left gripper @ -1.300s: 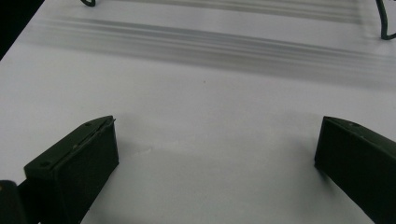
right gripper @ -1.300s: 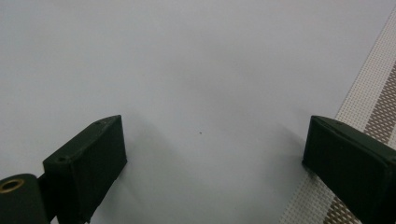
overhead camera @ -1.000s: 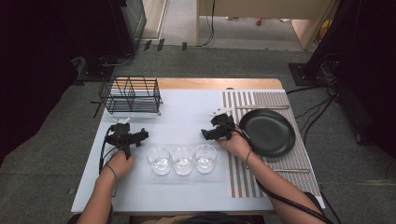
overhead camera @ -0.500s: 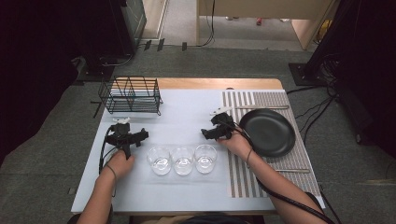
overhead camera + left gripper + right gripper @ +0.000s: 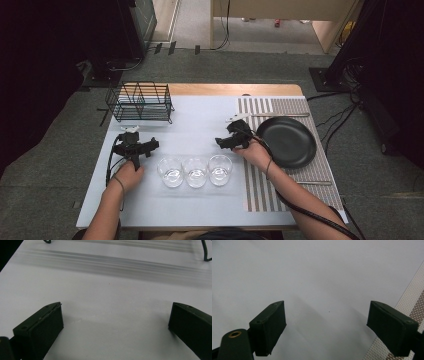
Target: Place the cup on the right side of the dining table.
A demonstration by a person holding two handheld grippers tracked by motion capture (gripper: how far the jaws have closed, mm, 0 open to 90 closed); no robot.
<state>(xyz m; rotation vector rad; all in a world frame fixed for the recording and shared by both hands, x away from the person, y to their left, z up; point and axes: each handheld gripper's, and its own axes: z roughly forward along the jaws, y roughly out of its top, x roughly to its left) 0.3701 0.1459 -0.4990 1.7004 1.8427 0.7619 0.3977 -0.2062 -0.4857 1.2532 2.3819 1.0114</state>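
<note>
Where grey carpet (image 5: 60, 165) surrounds it, white table (image 5: 195, 120), striped mat (image 5: 260, 187).

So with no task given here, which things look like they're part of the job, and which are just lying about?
Likely in play (a guess):
- three glasses in a row between the hands
- wire rack
- left gripper and right gripper, both open, holding nothing

Likely just lying about:
- black plate
- striped mat under it

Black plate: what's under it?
The round black plate sits on a striped woven placemat over the white table. The mat's stripes run under the plate; anything directly beneath it is covered.
</note>
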